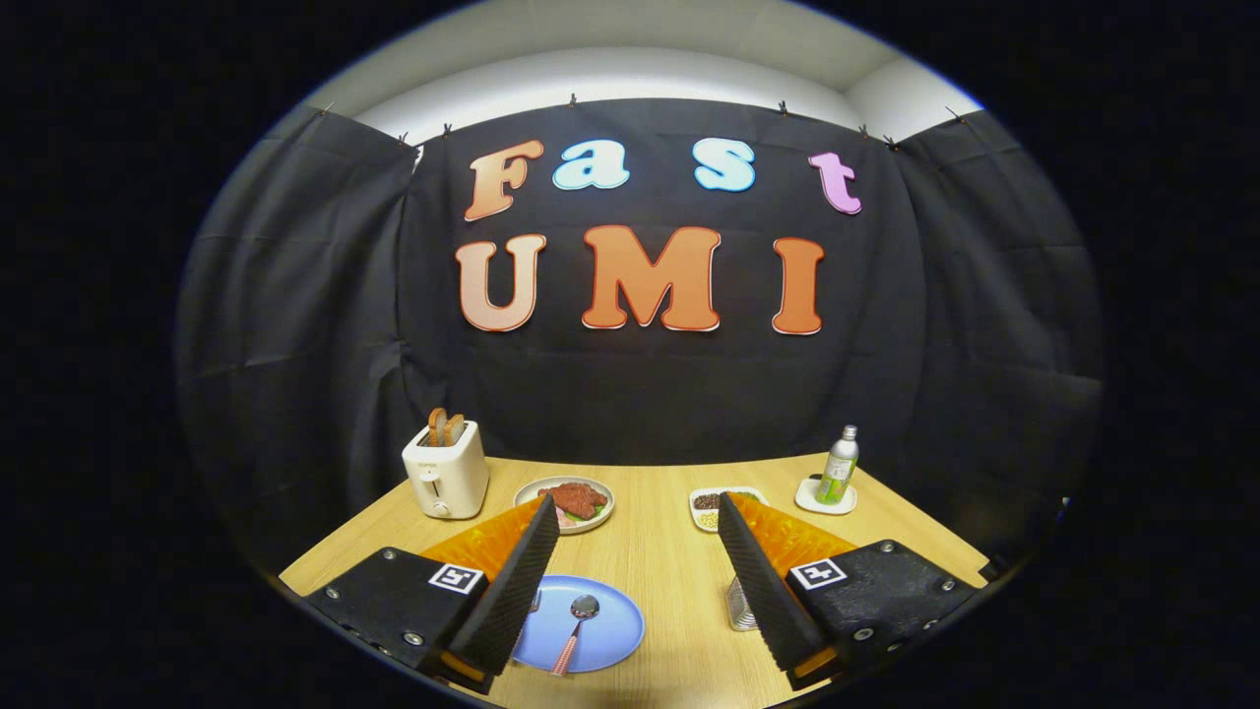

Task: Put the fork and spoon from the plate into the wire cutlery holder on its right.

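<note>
While the hand-held gripper (pixel 630 591) hangs wide apart and empty, the round blue plate (pixel 610 630) lies between its fingers, nearer the left one, bearing a steel spoon with a striped pink handle (pixel 574 627); the fork (pixel 535 601) barely peeks out. Both look light, stiff and slippery, so grasp mid-handle. The wire cutlery holder (pixel 740 606) sits by the right finger. No readable brand is visible.

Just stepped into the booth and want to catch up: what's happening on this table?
A hand-held two-finger gripper hangs open above the wooden table, holding nothing. Between its fingers lies a round blue plate with a striped-handled metal spoon on it; the fork is mostly hidden behind the left finger. The wire cutlery holder stands right of the plate, partly behind the right finger. Neither utensil has been moved yet.
</note>
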The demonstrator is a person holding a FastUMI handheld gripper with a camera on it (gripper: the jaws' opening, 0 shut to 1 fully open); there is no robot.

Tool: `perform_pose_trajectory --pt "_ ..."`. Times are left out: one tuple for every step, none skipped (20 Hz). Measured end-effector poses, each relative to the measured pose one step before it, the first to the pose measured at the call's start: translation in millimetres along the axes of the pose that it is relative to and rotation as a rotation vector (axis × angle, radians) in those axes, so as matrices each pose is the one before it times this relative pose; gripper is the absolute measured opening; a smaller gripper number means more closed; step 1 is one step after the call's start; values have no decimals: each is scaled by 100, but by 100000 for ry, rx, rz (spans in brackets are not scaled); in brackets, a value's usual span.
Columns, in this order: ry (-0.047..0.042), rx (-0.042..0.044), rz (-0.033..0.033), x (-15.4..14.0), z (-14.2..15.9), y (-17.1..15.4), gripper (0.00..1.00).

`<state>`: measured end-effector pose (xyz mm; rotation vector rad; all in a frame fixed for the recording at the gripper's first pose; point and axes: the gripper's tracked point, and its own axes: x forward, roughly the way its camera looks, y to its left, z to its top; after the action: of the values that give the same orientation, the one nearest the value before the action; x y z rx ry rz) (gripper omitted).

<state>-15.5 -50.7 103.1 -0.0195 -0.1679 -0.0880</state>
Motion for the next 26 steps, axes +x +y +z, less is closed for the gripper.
perform_pose_trajectory --pt "1531 999 1279 248 -658 503 97" --pt "1806 -95 745 376 -797 376 97" --pt "1346 -1513 -254 399 -686 34 97" --pt "1521 -1505 -339 356 -718 23 97" --pt "1347 -342 281 341 -708 389 98" --pt "1821 171 353 294 -767 335 97" --pt "2035 259 455 409 -1044 378 97" --pt "2088 113 105 305 -900 248 98" --pt "1941 -102 474 370 -994 369 98" --pt "2225 -441 419 341 -899 275 98" --pt "1911 -414 231 326 -937 231 98" --pt "1888 -211 359 287 -861 250 97" --pt "1792 -9 285 329 -874 279 97" --pt "1991 159 142 314 -768 242 98" --pt "1744 521 -32 407 -772 145 98" --pt "1564 304 407 377 -648 192 98" --pt "1572 -152 226 414 -713 157 98" --pt "1745 -647 102 432 -752 132 98" --pt "1675 -550 -390 470 -746 23 97" --pt "2003 -84 450 424 -735 223 97" --pt "2851 275 735 414 -1016 317 95" --pt "2842 353 998 325 -972 319 94" --pt "2883 51 299 440 -965 320 91" --pt "2189 -38 709 365 -824 353 90" --pt "1830 -234 355 327 -642 228 86" --pt "1460 -520 114 264 -545 147 83"
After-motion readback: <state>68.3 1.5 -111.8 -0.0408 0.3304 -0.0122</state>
